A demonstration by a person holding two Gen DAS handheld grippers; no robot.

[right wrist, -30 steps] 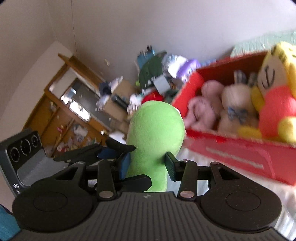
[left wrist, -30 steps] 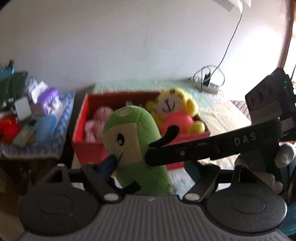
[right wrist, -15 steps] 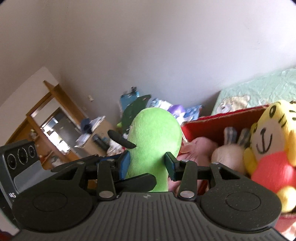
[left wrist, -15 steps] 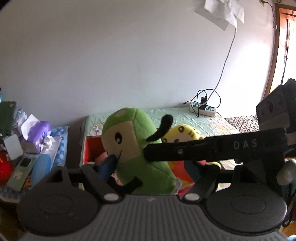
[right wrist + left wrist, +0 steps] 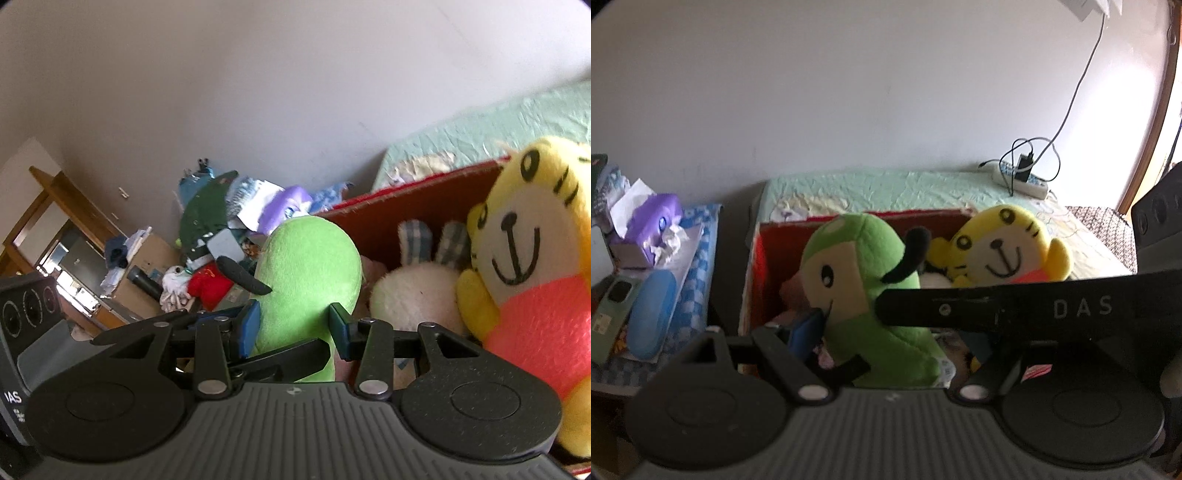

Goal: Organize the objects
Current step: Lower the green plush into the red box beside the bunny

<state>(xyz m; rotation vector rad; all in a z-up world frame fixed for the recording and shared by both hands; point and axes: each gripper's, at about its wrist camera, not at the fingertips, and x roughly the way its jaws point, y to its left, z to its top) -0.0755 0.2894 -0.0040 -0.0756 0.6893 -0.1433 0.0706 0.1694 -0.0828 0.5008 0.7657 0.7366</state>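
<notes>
A green plush toy (image 5: pixel 871 295) with a cream face and black arms is held upright between both grippers, over the left end of a red box (image 5: pixel 757 266). My left gripper (image 5: pixel 886 332) is shut on it; its right finger is hidden behind the other gripper's arm. My right gripper (image 5: pixel 295 325) is shut on the toy's back (image 5: pixel 310 280). In the box sit a yellow tiger plush (image 5: pixel 1001 251) in a pink top, a white rabbit plush (image 5: pixel 413 295) and a pink plush (image 5: pixel 792 291).
The box stands on a bed with a pale green sheet (image 5: pixel 886 188). A power strip with cables (image 5: pixel 1023 177) lies at the bed's far right. A cluttered side table (image 5: pixel 646 258) with a purple tissue box stands left. A wooden cabinet (image 5: pixel 55 229) is further left.
Both grippers have moved the green plush forward and down, from in front of the box to over its left end. The box and the tiger plush now look closer.
</notes>
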